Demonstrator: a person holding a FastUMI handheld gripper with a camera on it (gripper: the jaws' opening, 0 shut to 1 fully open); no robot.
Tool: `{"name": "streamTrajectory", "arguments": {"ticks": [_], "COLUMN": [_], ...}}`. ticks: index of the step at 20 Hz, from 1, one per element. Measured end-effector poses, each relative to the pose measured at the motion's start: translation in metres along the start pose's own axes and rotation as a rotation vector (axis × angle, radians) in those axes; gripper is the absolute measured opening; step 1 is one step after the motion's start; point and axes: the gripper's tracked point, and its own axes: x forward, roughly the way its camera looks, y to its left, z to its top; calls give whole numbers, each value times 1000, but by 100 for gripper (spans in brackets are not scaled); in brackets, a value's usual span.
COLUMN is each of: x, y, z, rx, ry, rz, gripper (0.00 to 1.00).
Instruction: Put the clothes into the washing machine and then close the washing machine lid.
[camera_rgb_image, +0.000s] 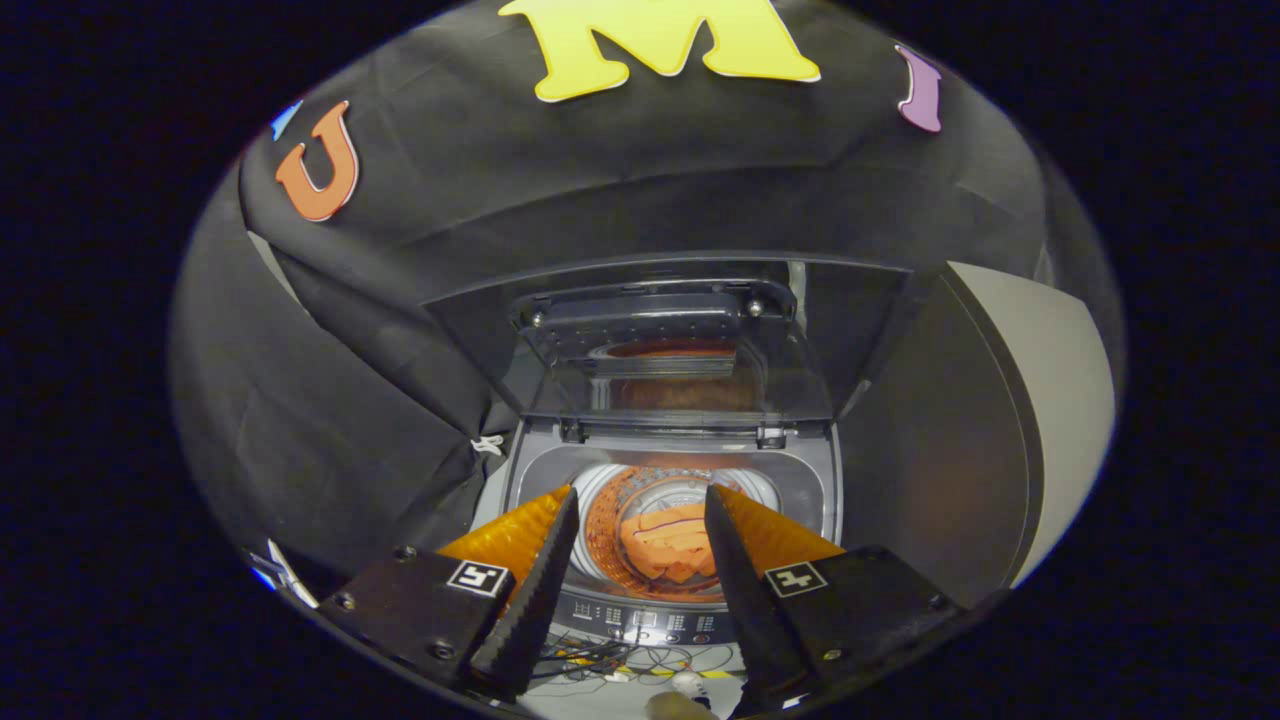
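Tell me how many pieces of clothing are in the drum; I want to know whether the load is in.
1 orange garment lies crumpled in the washing machine drum, beyond the open gripper. Its folds may hide more. The lid stands raised.

Orange clothes (668, 548) in drum (610, 520): edges partly masked by fingers (742, 560); folds and garment count indistinct. Washing machine (820, 480) front and body cut off below control panel (645, 622); panel markings too small to read. Cables (600, 662) under panel tangled, blurred. Lid (660, 350) glass: dim reflections, interior detail unclear.
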Motion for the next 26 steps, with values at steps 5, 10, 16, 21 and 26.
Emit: {"name": "streamTrajectory", "arguments": {"ticks": [5,10,16,21,26], "x": [-14,-40,-85,-136,-199], "y": [-5,-1,1,7,10], "z": [2,9,21,21,27], "rx": [-22,-50,-107,-140,-149], "ry": [-26,-78,-179,-263,-390], "rz": [-8,-6,-36,-55,-83], "gripper": [79,79,79,79,79]}}
